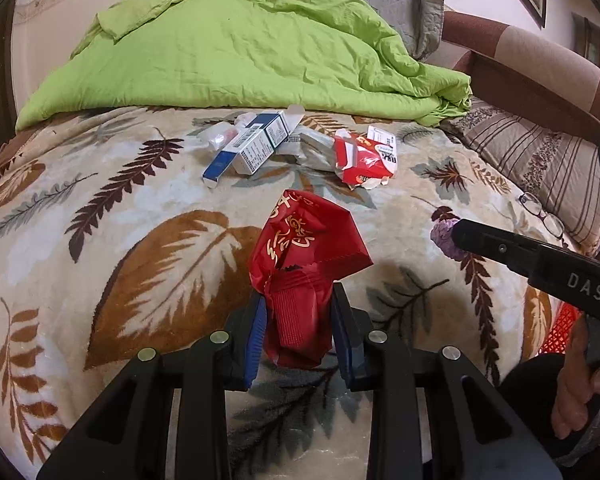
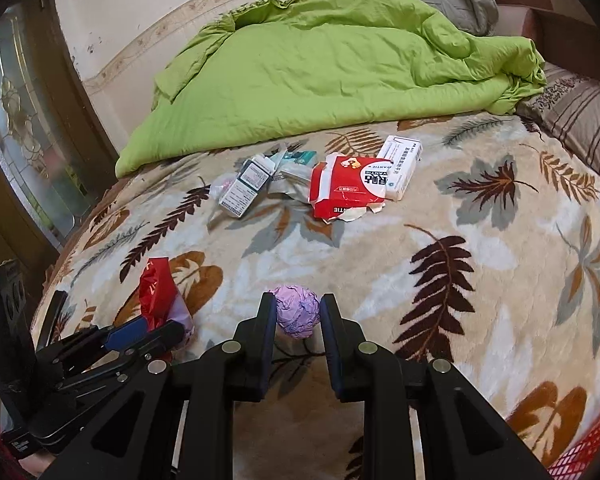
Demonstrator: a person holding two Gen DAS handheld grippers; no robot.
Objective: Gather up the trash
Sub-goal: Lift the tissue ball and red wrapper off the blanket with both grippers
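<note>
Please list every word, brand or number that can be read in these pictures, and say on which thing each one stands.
"DAS": on the right tool, on its black body.
"ANTIE": on the torn red box, the first letters cut off.
Gold characters on the red wrapper in the left tool: not readable.
Print on the white box and blue-and-white box: too small.

L claw (image 1: 300, 320) clamped w/ load between pads, R claw (image 2: 298, 320) fingers parted, both low

White letters "DAS" on the black body of the right gripper (image 1: 456, 234), gold Chinese characters, not legible, on the red wrapper (image 1: 306, 248) between the left gripper's fingers, "ANTIE" on the torn red carton (image 2: 346, 188) far ahead of the right gripper's fingers.
</note>
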